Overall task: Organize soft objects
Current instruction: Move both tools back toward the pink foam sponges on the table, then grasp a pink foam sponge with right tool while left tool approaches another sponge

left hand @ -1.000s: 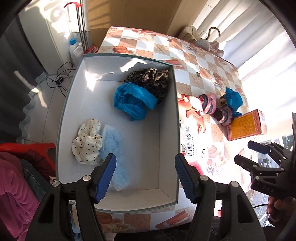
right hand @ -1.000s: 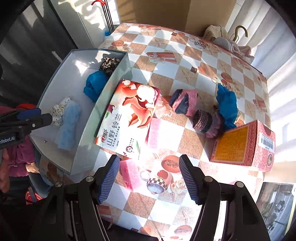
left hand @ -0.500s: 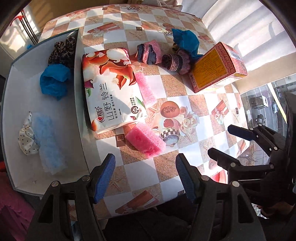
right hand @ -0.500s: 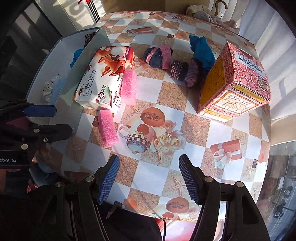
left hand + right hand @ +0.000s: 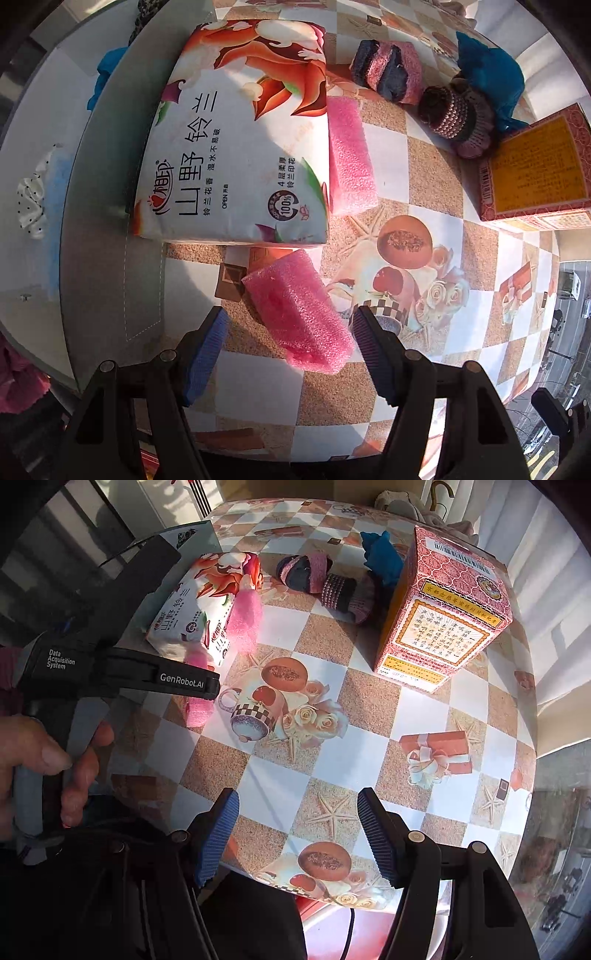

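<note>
Soft objects partly lie in the grey box (image 5: 103, 221), yet pink foam block (image 5: 299, 314) waits between the apart jaws of the left hand-held gripper (image 5: 288, 350); right hand-held gripper (image 5: 297, 834) is apart, empty.

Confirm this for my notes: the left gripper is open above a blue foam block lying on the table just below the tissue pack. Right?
Not quite: the foam block is pink, not blue, as the left wrist view shows. The rest holds: the left gripper is open above it, and it lies on the table just below the tissue pack.
</note>
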The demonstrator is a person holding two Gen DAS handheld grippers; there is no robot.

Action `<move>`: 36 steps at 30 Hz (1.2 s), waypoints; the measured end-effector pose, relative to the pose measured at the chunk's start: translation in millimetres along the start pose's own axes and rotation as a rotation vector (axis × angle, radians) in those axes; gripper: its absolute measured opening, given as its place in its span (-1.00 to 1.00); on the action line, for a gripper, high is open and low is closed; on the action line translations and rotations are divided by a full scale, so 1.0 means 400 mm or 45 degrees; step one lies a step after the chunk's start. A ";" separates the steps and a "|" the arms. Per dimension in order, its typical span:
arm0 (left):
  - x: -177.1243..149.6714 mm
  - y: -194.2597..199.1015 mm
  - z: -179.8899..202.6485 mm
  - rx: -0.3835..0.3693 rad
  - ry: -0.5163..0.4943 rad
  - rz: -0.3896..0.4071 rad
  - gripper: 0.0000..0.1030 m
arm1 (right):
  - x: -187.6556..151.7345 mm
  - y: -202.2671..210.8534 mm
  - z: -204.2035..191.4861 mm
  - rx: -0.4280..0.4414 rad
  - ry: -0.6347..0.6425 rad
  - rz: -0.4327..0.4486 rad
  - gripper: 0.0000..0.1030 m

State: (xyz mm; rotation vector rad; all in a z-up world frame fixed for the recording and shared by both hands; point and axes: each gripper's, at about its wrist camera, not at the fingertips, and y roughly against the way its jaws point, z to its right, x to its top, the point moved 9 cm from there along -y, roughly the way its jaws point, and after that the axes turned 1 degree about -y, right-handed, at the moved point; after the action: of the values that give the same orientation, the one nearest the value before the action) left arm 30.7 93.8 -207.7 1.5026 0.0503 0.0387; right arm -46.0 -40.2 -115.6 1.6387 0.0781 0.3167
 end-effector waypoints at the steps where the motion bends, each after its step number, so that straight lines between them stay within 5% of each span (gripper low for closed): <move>1: -0.003 -0.011 -0.005 -0.018 0.017 -0.008 -0.05 | -0.004 -0.001 0.002 0.002 0.002 0.000 0.32; 7: -0.034 0.008 -0.038 -0.004 -0.026 -0.002 -0.23 | 0.019 -0.011 -0.009 0.023 0.042 0.038 0.32; 16: -0.120 0.009 -0.070 0.028 -0.137 -0.011 -0.26 | 0.199 -0.109 -0.078 0.110 0.096 0.089 0.32; 30: -0.167 0.006 -0.085 -0.008 -0.219 0.001 -0.26 | 0.362 -0.217 -0.125 0.081 0.190 0.030 0.32; 34: -0.173 0.004 -0.097 -0.007 -0.246 -0.001 -0.26 | 0.386 -0.250 -0.110 -0.054 0.219 0.015 0.31; 36: -0.163 0.003 -0.088 -0.009 -0.255 -0.001 -0.26 | 0.392 -0.250 -0.099 0.010 0.128 0.006 0.14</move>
State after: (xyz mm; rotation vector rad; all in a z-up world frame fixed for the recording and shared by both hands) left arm -36.3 125.2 -208.5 1.4928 -0.1101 -0.1123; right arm 108.2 45.5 -187.2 1.6309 0.1516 0.4027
